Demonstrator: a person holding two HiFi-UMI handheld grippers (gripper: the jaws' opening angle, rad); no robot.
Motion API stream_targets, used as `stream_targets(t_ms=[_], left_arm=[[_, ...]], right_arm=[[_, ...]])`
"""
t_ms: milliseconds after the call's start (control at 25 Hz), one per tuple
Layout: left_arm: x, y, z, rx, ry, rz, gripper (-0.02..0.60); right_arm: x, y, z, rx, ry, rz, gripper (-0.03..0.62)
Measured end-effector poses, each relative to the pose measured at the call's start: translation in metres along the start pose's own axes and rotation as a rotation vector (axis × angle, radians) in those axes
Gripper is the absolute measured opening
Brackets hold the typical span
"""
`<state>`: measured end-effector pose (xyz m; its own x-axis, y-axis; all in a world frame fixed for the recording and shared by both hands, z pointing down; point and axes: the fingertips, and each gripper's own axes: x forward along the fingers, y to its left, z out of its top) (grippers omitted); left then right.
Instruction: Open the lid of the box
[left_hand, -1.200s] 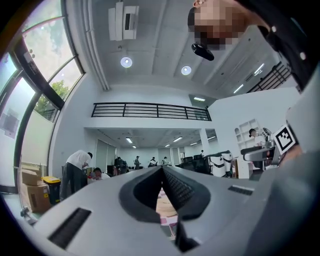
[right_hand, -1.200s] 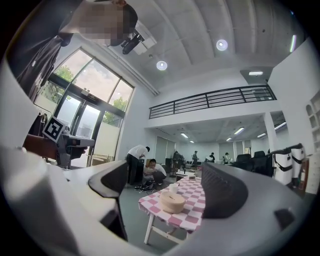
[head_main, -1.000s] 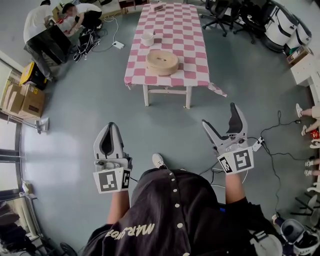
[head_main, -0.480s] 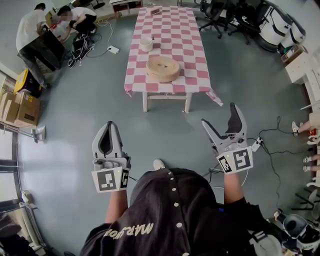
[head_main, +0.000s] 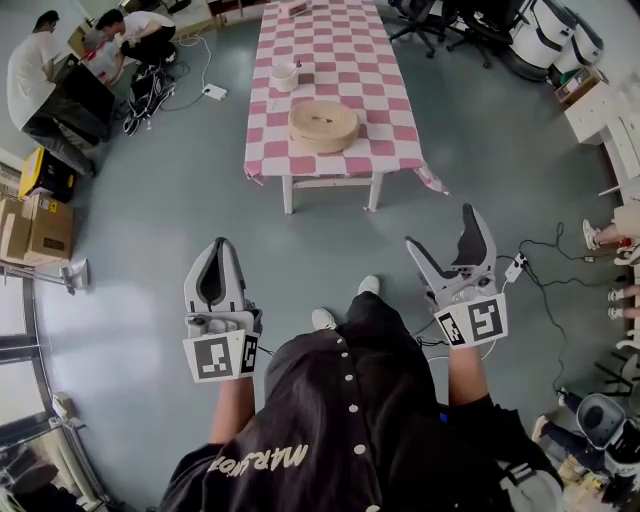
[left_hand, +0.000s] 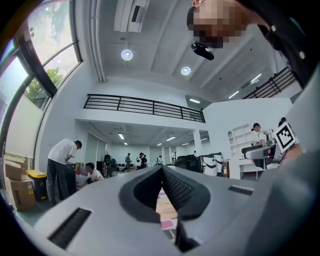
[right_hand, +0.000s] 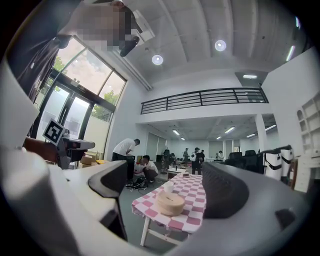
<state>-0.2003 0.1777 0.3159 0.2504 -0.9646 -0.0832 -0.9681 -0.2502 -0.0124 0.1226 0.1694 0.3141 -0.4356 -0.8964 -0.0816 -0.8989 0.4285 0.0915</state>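
– Box (head_main: 322, 125)?
– Round, pale wood, lid down. Sits near the front end of the counter (head_main: 385, 150) on a pink-and-white checked cloth, well apart from both tools.
– Anything else up there?
– White cup (head_main: 285, 75) just behind the box, toward the left edge. Something small at the far end, too small to tell.
– Left tool (head_main: 219, 245)?
– Narrow: jaws pressed together at the tips, nothing between them. Held low over the grey floor (head_main: 150, 220), pointing toward the counter.
– Right tool (head_main: 442, 228)?
– Wide, jaws well apart, empty. Frames box and cup between them in the right gripper view. About level with the left one, also over the floor.
– Below?
– Dark shirt with pale buttons, and two light shoes (head_main: 320, 318) on the floor between the tools.
– Around the room?
– Two people (head_main: 30, 70) bent over gear at the far left, cardboard cartons (head_main: 25, 225) by the windows, cables (head_main: 545, 265) trailing on the right, office chairs (head_main: 420, 15) beyond the counter.
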Motion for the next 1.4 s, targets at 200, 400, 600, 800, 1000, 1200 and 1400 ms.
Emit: stream_targets(t_ms=[200,400,600,800,1000,1200,1400], left_arm=[[0.008,0.005,-0.004,-0.014,0.010,0.001,0.009],[0.022,0.014,-0.003,-0.011,0.008,0.017,0.009],[0.045,0.019,-0.005,-0.007,0.001,0.030,0.011],[0.079,0.019,-0.008,-0.005,0.003,0.038,0.011],[0.118,0.023,-0.009,0.000,0.006,0.055,0.011],[0.155,0.030,-0.010,0.006,0.004,0.074,0.011],[0.190,0.031,-0.010,0.009,0.005,0.081,0.011]], right_arm=[[0.010,-0.002,-0.001,-0.001,0.006,0.000,0.449],[0.028,-0.010,-0.003,0.006,0.009,0.003,0.451],[0.052,-0.024,-0.008,0.015,0.007,0.009,0.453],[0.079,-0.046,-0.013,0.022,0.010,0.016,0.453],[0.113,-0.073,-0.019,0.033,0.007,0.016,0.462],[0.150,-0.096,-0.018,0.034,-0.019,0.031,0.462],[0.180,-0.115,-0.024,0.046,-0.008,0.046,0.462]])
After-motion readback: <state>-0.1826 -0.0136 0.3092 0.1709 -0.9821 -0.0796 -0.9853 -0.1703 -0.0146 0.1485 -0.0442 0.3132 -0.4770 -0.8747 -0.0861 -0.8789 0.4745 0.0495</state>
